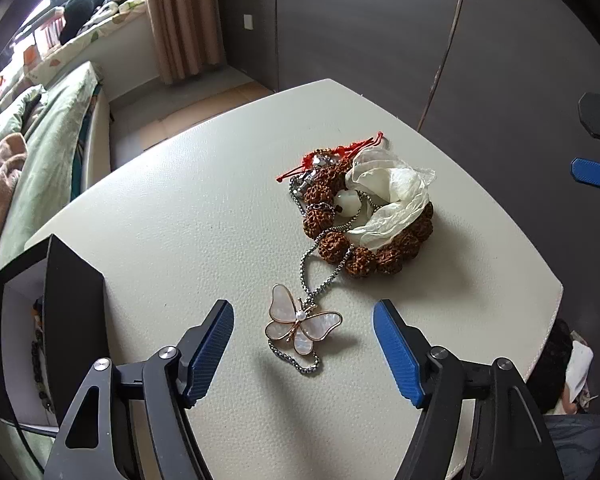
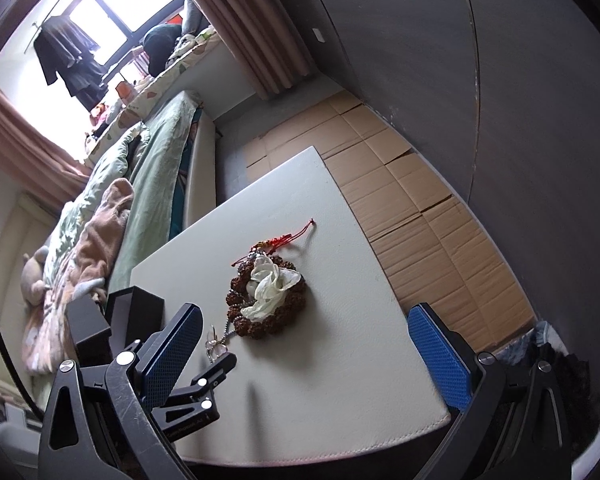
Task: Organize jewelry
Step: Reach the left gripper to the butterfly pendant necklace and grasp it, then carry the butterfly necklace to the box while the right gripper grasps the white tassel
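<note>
Left gripper (image 1: 303, 322) jaws apart, straddling butterfly pendant (image 1: 302, 323); right gripper (image 2: 304, 340) jaws apart above table (image 2: 340, 360).

The cream leather-textured tabletop (image 1: 204, 216) fills the middle of the left wrist view. At the left of both views stands a bed with a pale green quilt (image 2: 148, 168) and a beige plush blanket (image 2: 100, 232) on it. Pinkish-brown pleated curtains (image 1: 180, 16) hang at the top. Flattened brown cardboard sheets (image 2: 420, 200) cover the floor at the right, beside a dark grey wall (image 2: 500, 60). Dark clothes (image 2: 68, 60) hang at the bright window in the upper left.
</note>
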Tool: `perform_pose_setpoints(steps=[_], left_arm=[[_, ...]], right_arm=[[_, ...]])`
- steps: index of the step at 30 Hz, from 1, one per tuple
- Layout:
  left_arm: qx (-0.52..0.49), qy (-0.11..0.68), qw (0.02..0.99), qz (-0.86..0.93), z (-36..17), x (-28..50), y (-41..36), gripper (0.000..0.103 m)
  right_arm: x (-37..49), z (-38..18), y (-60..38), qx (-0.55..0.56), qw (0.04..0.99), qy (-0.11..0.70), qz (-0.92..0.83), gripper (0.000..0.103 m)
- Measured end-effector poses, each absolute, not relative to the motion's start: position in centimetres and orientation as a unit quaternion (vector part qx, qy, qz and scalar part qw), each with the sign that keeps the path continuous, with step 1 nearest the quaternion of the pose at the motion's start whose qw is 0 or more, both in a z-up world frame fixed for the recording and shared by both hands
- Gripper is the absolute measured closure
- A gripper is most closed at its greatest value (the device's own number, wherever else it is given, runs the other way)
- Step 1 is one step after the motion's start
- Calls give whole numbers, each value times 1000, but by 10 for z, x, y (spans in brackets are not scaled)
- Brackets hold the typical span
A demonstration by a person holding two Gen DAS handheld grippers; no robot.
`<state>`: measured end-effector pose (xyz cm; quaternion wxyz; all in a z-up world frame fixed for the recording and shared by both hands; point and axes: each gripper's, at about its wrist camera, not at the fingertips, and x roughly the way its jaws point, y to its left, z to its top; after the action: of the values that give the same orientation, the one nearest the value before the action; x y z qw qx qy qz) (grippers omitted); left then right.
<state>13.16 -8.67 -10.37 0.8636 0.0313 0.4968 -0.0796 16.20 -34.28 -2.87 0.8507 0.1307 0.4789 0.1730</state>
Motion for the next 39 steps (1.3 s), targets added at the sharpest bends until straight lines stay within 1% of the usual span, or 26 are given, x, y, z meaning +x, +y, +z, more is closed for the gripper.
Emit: perform_pose_setpoints(steps=[1,3,5,6,8,9,16,19,20,23,24,28,30,37,38,39], left_arm=[[33,501,861,-81,-106,133,-87,37],[35,513,854,-79,-113,136,-86,41],[44,505,858,-81,-112,134,-88,41],[48,501,860,-83,-112,134,-89,44],[48,498,862,-87,-110,132,-89,52],[47,497,863,-86,-110,133,-89,61],[20,493,866,-83,-102,131,-78,62],[3,479,874,-84,-90,129,-69,62],[-3,475,876,-82,-86,127,-67,62],[-14,462,883,-76,-75,123,-59,62],[-17,459,885,-73,-72,122,-57,62],[-43,444,893,-67,-57,117,-43,62],[-48,437,896,-60,-52,115,-37,62],[-58,416,907,-37,-38,107,-18,62],[-61,413,908,-35,-37,106,-15,62],[-63,411,909,-33,-36,105,-11,62]], right_arm=[[162,-29,-342,129,851,479,174,0],[163,-29,-341,128,850,480,174,0],[163,-30,-341,127,849,482,174,0],[163,-30,-341,126,849,482,174,0],[163,-31,-340,126,849,482,173,0],[163,-31,-340,125,849,483,173,0],[171,-47,-328,130,836,502,180,0],[176,-54,-321,142,828,508,190,3],[177,-55,-318,144,827,509,192,6],[180,-60,-308,146,822,514,197,18],[181,-62,-305,146,820,517,198,20],[186,-69,-293,139,819,523,190,23],[190,-72,-286,137,819,526,185,29],[199,-79,-257,96,829,522,176,30],[200,-81,-254,90,830,523,174,32],[200,-84,-251,83,830,526,169,38]])
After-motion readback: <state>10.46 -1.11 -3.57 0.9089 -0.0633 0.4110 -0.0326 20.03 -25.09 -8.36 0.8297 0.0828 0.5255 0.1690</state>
